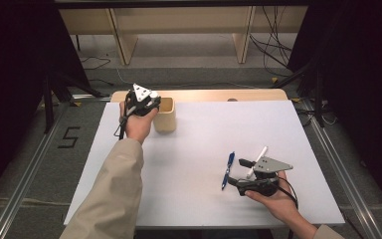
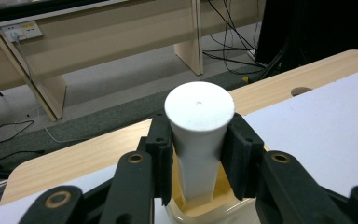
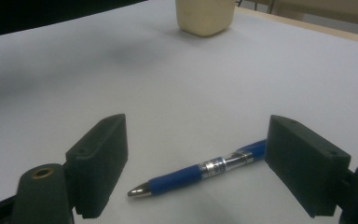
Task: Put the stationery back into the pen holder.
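My left gripper (image 2: 199, 156) is shut on a white cylinder (image 2: 199, 112), one black pad on each side of it. The cylinder stands upright with its lower end inside a beige cup (image 2: 223, 207). In the high view the left gripper (image 1: 155, 103) hangs over the cup (image 1: 165, 117) at the table's far left. My right gripper (image 3: 198, 140) stands open just above the table, and a blue pen (image 3: 191, 175) lies on the white surface between its jaws, touching neither. From above, the right gripper (image 1: 235, 172) is beside the blue pen (image 1: 228, 170) at the near right.
A white pen (image 1: 258, 158) lies by the right gripper, partly under its grey plate. The beige cup (image 3: 205, 16) stands far ahead of the right jaws. A white sheet (image 1: 194, 144) covers the wooden table (image 1: 214, 94). Cables and shelving lie beyond the far edge.
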The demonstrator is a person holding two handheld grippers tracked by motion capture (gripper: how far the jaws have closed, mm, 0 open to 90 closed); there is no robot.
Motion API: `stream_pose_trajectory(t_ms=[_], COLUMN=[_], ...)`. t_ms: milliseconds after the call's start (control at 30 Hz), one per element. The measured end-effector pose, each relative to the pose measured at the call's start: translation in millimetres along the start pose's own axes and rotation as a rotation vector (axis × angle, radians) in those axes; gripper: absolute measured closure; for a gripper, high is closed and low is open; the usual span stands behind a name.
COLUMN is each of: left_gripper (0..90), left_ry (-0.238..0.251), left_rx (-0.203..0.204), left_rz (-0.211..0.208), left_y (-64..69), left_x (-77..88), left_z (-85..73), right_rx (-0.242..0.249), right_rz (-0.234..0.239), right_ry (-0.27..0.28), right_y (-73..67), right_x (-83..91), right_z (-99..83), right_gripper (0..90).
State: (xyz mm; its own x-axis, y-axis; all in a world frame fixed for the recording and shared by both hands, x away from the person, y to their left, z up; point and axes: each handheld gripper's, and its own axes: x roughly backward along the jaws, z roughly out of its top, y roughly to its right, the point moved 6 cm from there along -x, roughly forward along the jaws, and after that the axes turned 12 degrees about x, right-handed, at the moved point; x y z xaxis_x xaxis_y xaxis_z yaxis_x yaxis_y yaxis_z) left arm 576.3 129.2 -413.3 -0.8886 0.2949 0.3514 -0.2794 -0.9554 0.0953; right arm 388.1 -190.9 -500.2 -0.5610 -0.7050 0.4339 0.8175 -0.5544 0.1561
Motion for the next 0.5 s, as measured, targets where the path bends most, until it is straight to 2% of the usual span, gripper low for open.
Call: stream_pose_trajectory(t_ms=[367, 500], left_gripper=[66.3, 66.3], left_ry=[-0.016, -0.015], left_rx=[0.013, 0.02], left_rz=[0.024, 0.027], left_y=[-1.4, -1.0], left_x=[-3.2, -3.4], left_z=[-10.0, -11.9], right_rx=[-0.008, -0.015], right_rz=[0.005, 0.004], right_ry=[-0.016, -0.007], right_y=[-1.2, -1.7], right_x=[0.6, -0.2], right_z=[-0.4, -0.1], right_gripper=[22.1, 22.1])
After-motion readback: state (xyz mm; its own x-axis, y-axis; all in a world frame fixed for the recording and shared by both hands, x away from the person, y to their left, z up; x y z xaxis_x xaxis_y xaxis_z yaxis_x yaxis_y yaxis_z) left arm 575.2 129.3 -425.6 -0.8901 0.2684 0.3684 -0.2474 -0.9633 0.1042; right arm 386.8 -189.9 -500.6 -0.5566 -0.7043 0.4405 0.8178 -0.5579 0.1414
